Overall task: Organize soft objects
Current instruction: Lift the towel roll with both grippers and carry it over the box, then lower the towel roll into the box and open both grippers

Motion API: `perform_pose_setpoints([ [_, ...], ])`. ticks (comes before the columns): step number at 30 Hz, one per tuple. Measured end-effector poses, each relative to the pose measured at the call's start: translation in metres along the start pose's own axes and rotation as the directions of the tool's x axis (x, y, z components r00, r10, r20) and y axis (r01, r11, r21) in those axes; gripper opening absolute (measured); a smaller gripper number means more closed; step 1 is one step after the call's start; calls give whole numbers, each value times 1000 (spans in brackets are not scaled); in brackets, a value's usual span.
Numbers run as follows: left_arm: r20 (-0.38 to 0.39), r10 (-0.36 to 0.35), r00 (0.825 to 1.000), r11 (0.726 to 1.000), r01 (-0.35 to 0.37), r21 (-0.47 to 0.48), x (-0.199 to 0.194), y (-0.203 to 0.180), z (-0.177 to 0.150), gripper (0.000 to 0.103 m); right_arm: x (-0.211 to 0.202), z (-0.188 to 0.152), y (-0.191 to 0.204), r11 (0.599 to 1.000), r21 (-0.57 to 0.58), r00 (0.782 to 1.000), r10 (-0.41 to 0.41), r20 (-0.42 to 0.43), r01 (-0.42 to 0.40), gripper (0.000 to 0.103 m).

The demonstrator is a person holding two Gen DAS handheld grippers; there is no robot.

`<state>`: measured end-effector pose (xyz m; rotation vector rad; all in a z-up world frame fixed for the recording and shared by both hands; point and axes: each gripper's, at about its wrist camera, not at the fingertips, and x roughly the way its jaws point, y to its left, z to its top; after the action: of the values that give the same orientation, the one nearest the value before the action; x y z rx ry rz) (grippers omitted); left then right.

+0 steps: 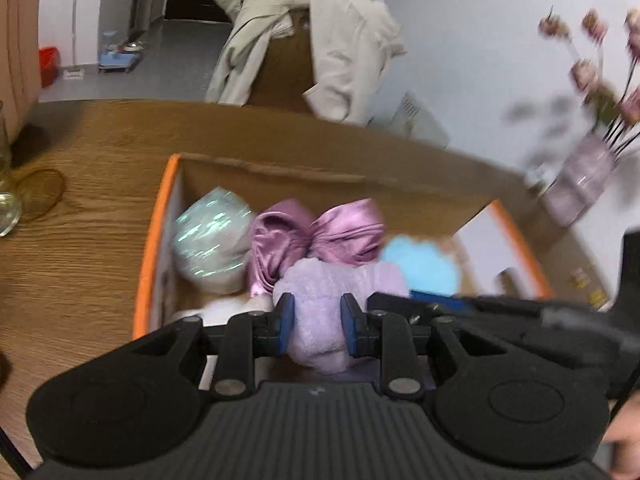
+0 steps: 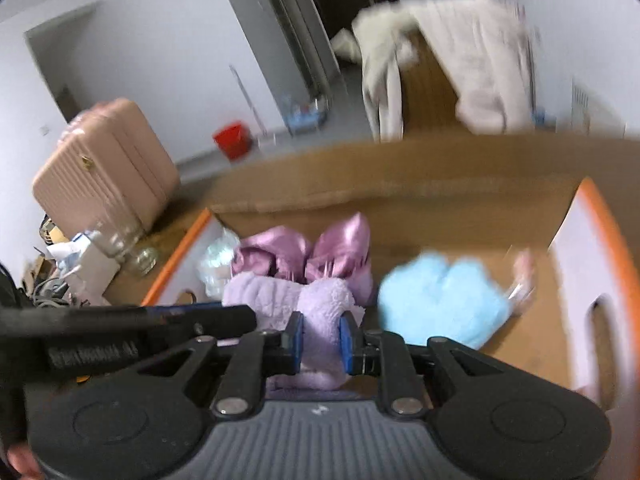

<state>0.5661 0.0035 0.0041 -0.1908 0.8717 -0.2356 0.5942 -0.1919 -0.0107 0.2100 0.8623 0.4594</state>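
Both grippers hold one lilac plush toy [image 1: 328,300] over an open cardboard box with orange rims [image 1: 154,236]. My left gripper [image 1: 318,320] is shut on one end of the plush; its blue pads press into the fleece. My right gripper [image 2: 322,334] is shut on the other end of the lilac plush [image 2: 320,304]. Inside the box lie a shiny pink satin bundle [image 1: 316,236], a pale green iridescent pouch [image 1: 212,236] and a fluffy light-blue soft item [image 2: 440,300]. The box [image 2: 600,216] fills both views, which are blurred.
The box sits on a wooden table [image 1: 88,208]. A glass jar [image 1: 6,200] stands at the table's left, a vase of pink flowers [image 1: 588,168] at the right. A chair draped with a beige coat [image 1: 320,48] is behind. A pink suitcase [image 2: 104,168] stands on the floor.
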Motion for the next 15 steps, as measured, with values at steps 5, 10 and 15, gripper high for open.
perform_pose_setpoints([
  [5, 36, -15, 999, 1000, 15, 18, -3, 10, -9, 37, 9, -1, 1, 999, 19, 998, -36, -47, 37, 43],
  [10, 109, 14, 994, 998, -21, 63, -35, 0, -3, 57, -17, -1, 5, 997, -28, 998, -68, -5, 68, 51],
  [15, 145, 43, 989, 994, -56, 93, -72, -12, -3, 66, -75, -1, 13, 993, -68, 992, -94, 80, 99, 59],
])
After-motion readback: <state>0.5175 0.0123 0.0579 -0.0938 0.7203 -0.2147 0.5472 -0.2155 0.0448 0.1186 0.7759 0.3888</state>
